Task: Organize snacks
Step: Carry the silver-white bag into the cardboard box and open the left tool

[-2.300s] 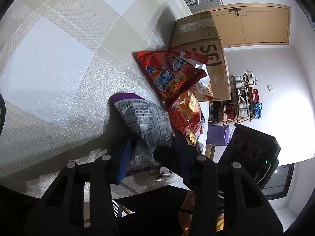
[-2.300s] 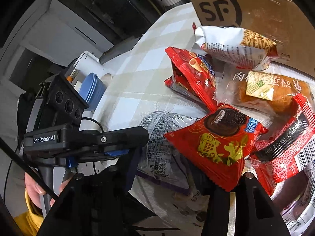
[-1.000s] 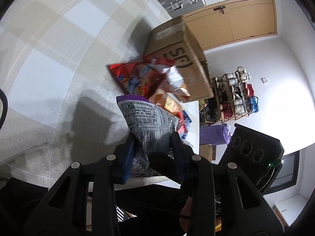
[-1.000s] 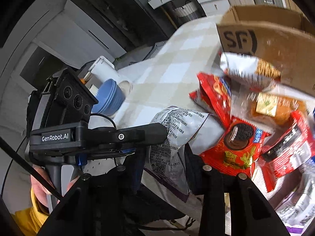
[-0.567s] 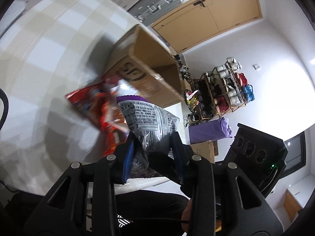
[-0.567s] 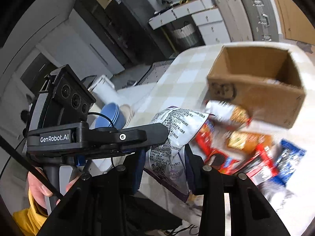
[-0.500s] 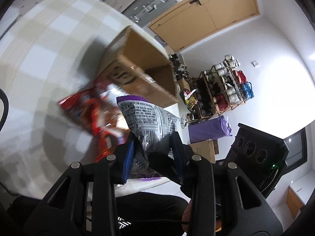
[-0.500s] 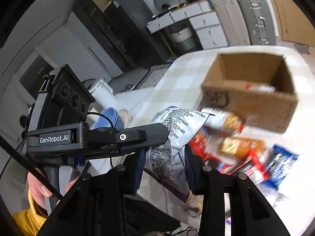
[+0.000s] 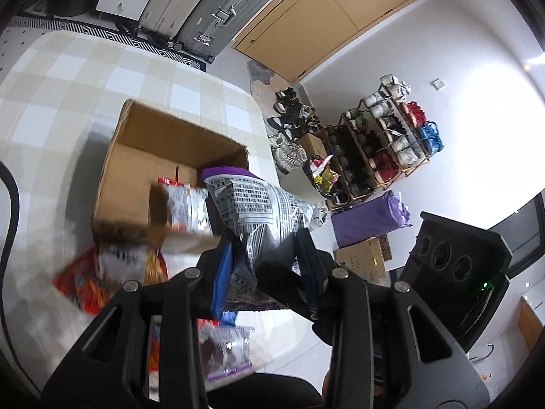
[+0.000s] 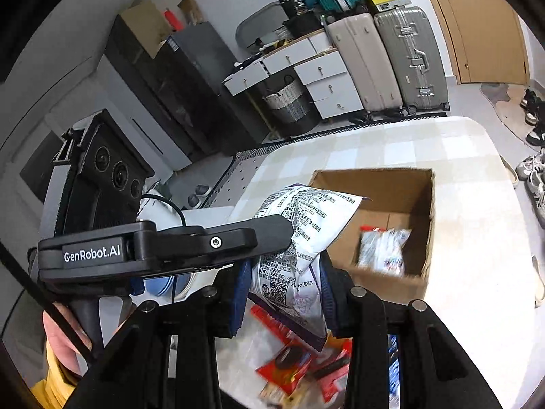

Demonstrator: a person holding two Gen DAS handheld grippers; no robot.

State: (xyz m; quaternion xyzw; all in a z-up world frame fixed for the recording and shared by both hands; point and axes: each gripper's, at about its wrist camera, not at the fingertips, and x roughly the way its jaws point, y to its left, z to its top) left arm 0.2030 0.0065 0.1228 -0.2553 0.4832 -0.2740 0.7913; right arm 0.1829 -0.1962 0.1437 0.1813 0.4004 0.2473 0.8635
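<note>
We see the cardboard box [image 9: 136,184] open on the checked surface [image 9: 51,95], a silver packet [image 9: 185,209] lying inside it, and red snack packs [image 9: 85,286] blurred at seven o'clock of the box. Suitcases [image 10: 391,58], a shoe rack [image 9: 385,143] and drawers [image 10: 316,71] stand beyond. Both the left tongs [image 9: 264,272] and the right tongs [image 10: 282,293] are clamped on the silver-and-purple snack bag [image 10: 299,238], held above the surface near the box; its long axis runs up toward one o'clock in the right wrist view.
</note>
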